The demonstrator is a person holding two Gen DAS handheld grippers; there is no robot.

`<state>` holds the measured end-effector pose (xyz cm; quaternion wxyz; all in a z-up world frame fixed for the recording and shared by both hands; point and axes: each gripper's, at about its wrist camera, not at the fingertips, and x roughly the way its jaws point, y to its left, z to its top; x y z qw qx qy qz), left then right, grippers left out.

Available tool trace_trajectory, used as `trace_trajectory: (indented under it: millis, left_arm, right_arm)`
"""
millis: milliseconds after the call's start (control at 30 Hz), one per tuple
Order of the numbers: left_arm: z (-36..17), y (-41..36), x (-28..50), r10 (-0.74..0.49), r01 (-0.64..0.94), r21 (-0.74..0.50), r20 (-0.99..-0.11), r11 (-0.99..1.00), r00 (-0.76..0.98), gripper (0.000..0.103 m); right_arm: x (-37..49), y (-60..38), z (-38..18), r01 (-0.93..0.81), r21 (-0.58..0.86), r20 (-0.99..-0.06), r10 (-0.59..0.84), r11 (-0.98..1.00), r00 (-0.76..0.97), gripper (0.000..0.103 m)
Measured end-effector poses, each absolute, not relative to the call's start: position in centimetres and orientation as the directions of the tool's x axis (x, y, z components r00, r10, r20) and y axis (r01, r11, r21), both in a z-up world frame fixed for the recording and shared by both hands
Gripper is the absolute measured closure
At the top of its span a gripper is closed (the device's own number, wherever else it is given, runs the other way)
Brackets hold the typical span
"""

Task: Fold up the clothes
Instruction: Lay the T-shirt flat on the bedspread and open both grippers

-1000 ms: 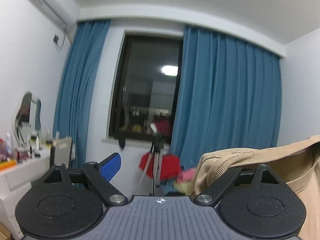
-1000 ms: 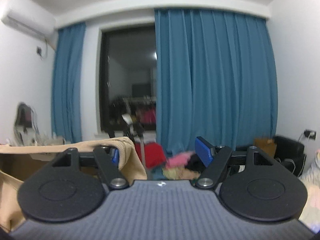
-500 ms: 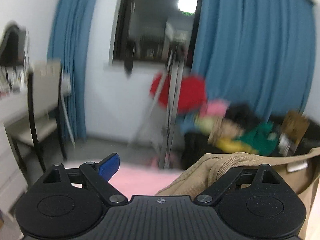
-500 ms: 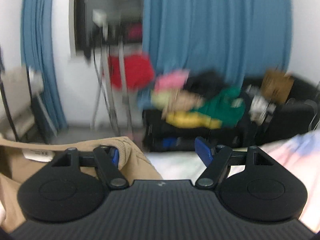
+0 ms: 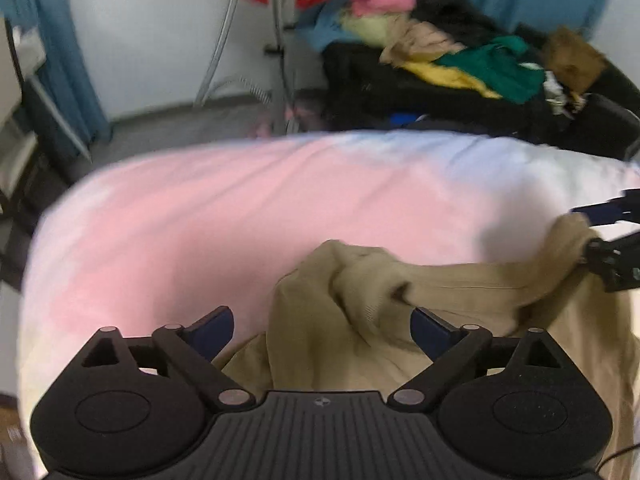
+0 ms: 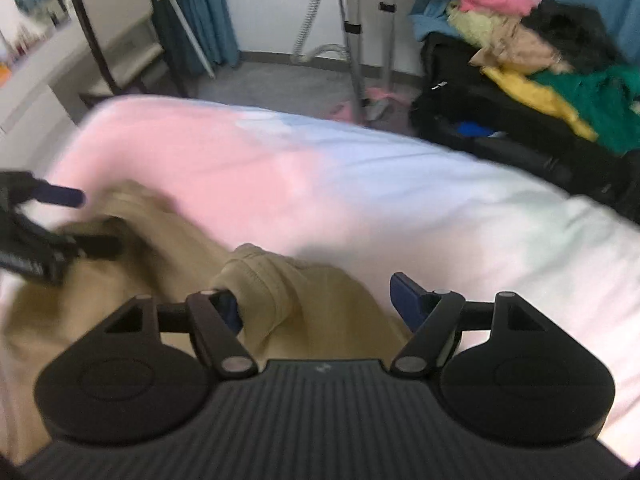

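Tan garment [image 5: 452, 292] on pink-and-white bed [image 5: 224, 208].
Left claw [image 5: 322, 326] and right claw [image 6: 316, 300] both spread wide, gripping nothing; beyond bed, heaped clothes pile [image 6: 532, 52]; no legible writing.

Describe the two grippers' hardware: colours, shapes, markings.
Both look alike. The left gripper and the right gripper each have a matte black ribbed body with a small round logo at the centre front, two round black discs at the sides, black linkage arms with silver pivot pins, and blue fingers. No cables, hands or sleeves are clearly visible.
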<state>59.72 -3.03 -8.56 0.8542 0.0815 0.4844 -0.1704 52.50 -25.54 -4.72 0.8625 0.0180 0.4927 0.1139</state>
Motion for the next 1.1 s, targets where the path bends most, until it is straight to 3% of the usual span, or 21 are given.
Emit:
trace_trajectory:
  millis: [67, 167, 300, 467, 567, 700, 833, 1100]
  left_arm:
    - [-7.7, -2.1, 54.2, -0.219, 0.352, -0.020, -0.815, 0.936, 0.537, 0.002]
    - [-6.3, -0.8, 45.9, -0.224, 0.323, -0.013, -0.746, 0.946, 0.627, 0.001]
    - [-4.5, 1.0, 34.8, -0.223, 0.283, -0.010, -0.640, 0.959, 0.735, 0.001]
    - [-2.5, 3.3, 21.0, -0.214, 0.236, -0.018, -0.492, 0.972, 0.844, 0.000]
    - [-4.9, 4.6, 15.3, -0.213, 0.226, -0.029, -0.466, 0.974, 0.859, 0.000]
    - [-6.4, 5.5, 13.4, -0.220, 0.213, -0.073, -0.497, 0.974, 0.840, 0.001]
    - [-7.4, 5.9, 13.3, -0.204, 0.190, -0.078, -0.480, 0.979, 0.853, 0.001]
    - [-9.7, 9.5, 21.5, -0.275, 0.115, -0.319, -0.521, 0.941, 0.808, 0.003]
  right_arm:
    - [50.9, -26.1, -3.8, -0.140, 0.192, -0.829, 0.237, 0.971, 0.506, 0.029]
    - [47.0, -26.9, -2.6, -0.052, 0.181, -0.773, 0.175, 0.982, 0.609, 0.016]
    - [41.4, -26.1, -2.6, 0.068, 0.018, -0.704, -0.035, 0.998, 0.709, 0.015]
    - [33.3, -25.6, -1.4, 0.118, 0.161, -0.600, 0.003, 0.980, 0.800, 0.015]
    - [26.5, -24.7, -1.3, 0.131, 0.257, -0.545, 0.031, 0.957, 0.838, 0.016]
    - [17.2, -23.7, -1.8, 0.112, 0.366, -0.492, 0.091, 0.924, 0.866, 0.016]
    - [10.1, -23.5, -3.3, 0.062, 0.371, -0.453, 0.123, 0.926, 0.883, 0.016]
    - [8.9, -25.6, -4.9, 0.104, 0.385, -0.459, 0.093, 0.917, 0.883, 0.016]
